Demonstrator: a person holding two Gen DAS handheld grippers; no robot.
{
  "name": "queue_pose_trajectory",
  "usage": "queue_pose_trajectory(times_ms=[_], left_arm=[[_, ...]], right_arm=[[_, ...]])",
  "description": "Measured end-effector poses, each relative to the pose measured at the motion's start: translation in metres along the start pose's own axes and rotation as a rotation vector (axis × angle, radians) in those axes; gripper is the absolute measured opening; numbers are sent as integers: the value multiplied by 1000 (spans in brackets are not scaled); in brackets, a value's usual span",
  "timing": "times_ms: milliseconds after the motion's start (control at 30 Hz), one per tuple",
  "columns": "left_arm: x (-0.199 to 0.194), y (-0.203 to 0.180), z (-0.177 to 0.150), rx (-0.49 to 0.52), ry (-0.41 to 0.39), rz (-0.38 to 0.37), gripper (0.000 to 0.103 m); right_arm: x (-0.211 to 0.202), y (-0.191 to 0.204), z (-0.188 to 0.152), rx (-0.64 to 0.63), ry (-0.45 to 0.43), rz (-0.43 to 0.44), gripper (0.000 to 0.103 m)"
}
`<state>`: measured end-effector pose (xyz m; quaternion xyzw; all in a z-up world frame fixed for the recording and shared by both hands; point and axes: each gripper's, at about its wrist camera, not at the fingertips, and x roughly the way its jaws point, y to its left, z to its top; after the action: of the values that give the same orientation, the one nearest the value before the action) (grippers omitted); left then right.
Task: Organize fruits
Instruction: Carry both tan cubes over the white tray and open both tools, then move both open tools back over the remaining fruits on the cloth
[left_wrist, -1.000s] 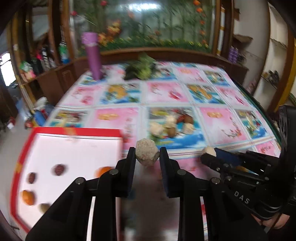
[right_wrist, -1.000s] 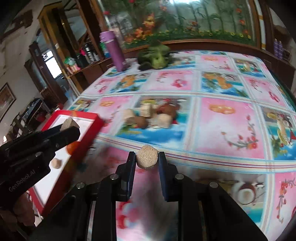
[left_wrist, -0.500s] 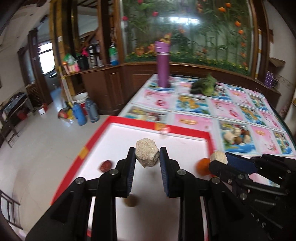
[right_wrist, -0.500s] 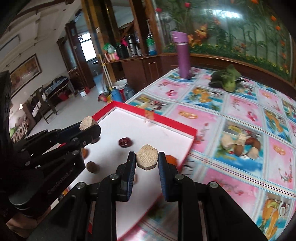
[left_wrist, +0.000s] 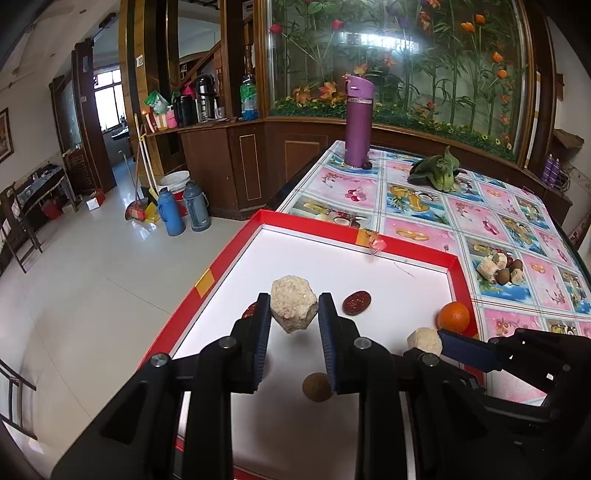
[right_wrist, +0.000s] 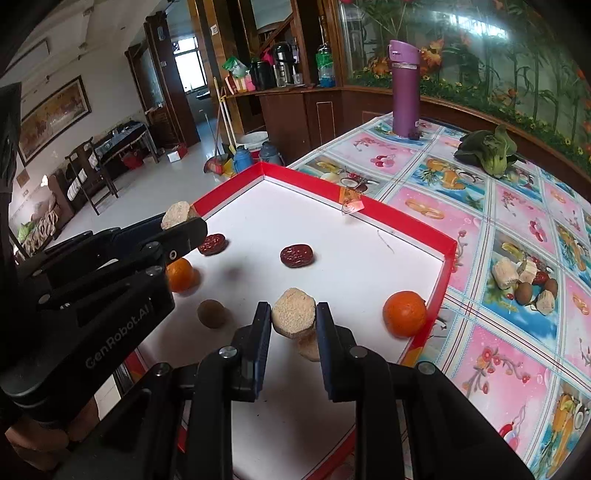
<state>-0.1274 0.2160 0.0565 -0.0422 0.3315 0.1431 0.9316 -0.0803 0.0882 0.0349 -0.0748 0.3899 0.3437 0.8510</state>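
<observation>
Oranges (right_wrist: 404, 313), dates (right_wrist: 296, 255) in red-rimmed tray (right_wrist: 373, 206)

2 oranges (right_wrist: 404, 313), 2 red dates (right_wrist: 296, 255), 1 tray (right_wrist: 413, 225)

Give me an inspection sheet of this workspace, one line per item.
Surface: table under a fruit-print cloth.
Job's things: red-rimmed tray holding two oranges, two red dates, one brown fruit; small pile left on the cloth.
Clutter: purple flask, leafy greens.
Grippers: left gripper and right gripper each shut on a beige chunk above the tray.
Cables: nothing seen.
Surroundings: wooden cabinets, tiled floor, thermoses, broom.
</observation>
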Motion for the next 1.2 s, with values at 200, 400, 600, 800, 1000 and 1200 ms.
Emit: queue_pose_trajectory(times_ms=[200,400,600,800,1000,1200], left_arm=[[5,5,-5,-1,14,10,28],[13,6,-10,2,40,22,28],[21,5,-14,13,70,51,28],[25,3,-16,22,99,66,29],[12,1,-11,23,64,100,59],[-1,-22,-4,72,38,75,64]], right_arm=[[7,4,-2,-1,22,-3,23],[14,4,-6,7,52,-6,23],[15,7,-7,-3,62,-10,24],[12,8,-7,-23,68,-22,31],[-8,-6,-6,6,3,-19,41],[-32,-44,-13,70,-53,-59,42]])
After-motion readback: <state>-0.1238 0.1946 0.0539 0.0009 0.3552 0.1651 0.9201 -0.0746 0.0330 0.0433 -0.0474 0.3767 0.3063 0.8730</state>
